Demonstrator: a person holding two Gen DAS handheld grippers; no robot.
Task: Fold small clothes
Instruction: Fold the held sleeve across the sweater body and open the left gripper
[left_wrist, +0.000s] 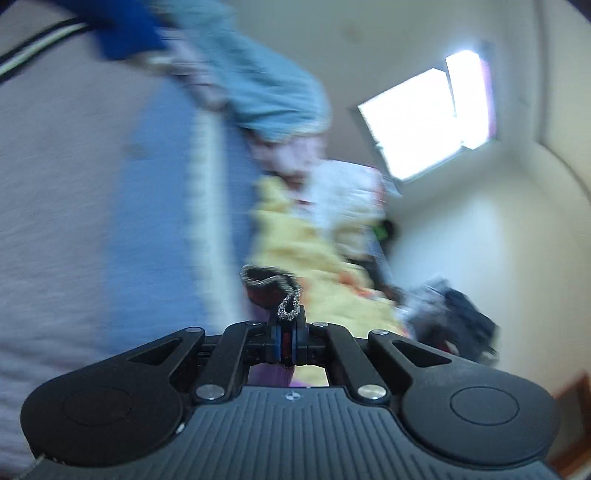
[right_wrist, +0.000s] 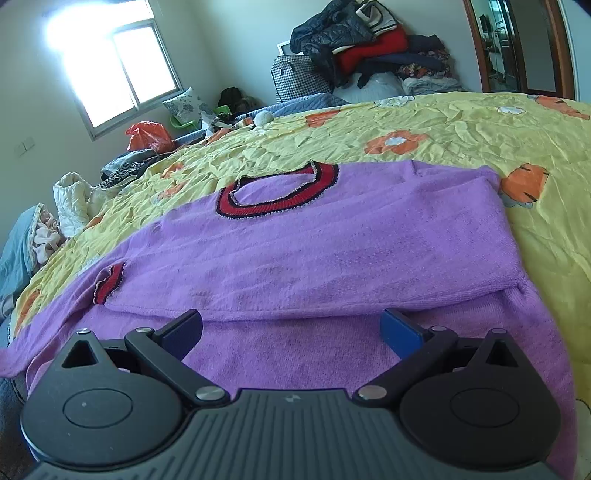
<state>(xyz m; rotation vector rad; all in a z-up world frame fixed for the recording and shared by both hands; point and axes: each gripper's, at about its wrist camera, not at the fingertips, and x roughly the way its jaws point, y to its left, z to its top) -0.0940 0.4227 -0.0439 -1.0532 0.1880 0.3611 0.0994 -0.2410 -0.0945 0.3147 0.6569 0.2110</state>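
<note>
Knitwear in purple, a small sweater (right_wrist: 332, 236) with a red and dark ribbed collar (right_wrist: 277, 192) edged in pale trim, lies flat on a bed under a crumpled yellow bedspread (right_wrist: 461, 125) printed with orange flowers. Its near hem is folded up into a soft, straight edge just ahead of the right gripper (right_wrist: 291, 332), whose blue-padded fingers are spread wide over the knit, nothing between them. A red ribbed cuff (right_wrist: 109, 282) shows at the sweater's left side. The left gripper (left_wrist: 286, 339), in a badly blurred view, is pressed together, pinching a red, trim-edged cuff (left_wrist: 269, 291). Open bedspread stretches beyond the collar; heaped clothes (right_wrist: 369, 48) crowd the far edge.
</note>
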